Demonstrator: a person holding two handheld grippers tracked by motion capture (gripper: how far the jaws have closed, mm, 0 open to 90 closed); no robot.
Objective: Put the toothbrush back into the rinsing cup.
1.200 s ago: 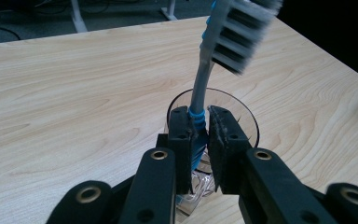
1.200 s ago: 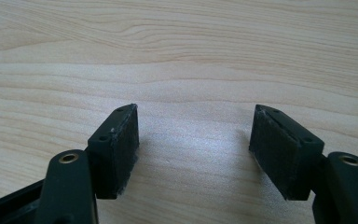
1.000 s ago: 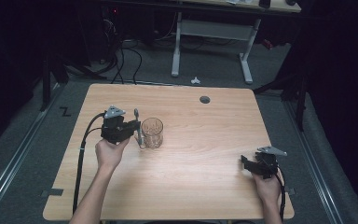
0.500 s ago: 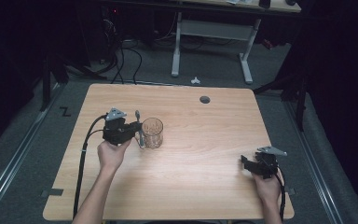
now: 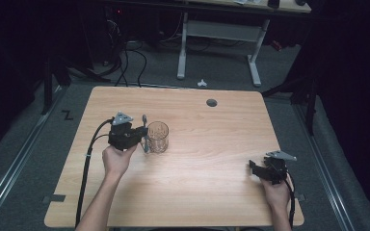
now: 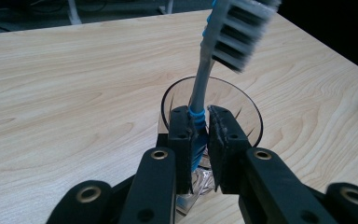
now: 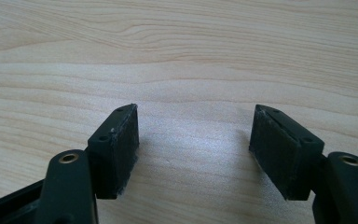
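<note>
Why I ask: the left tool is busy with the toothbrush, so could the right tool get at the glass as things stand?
Probably yes. The right tool is open and holds nothing, and bare table lies between it and the glass. Only the left tool, shut on the toothbrush, crowds the glass's far side.

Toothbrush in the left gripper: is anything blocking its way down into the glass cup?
Nothing visible blocks it. The left gripper is shut on the toothbrush handle, head up. In the left gripper view the handle crosses the open mouth of the glass cup, which looks empty. The right gripper sits open, far off across the table.
</note>
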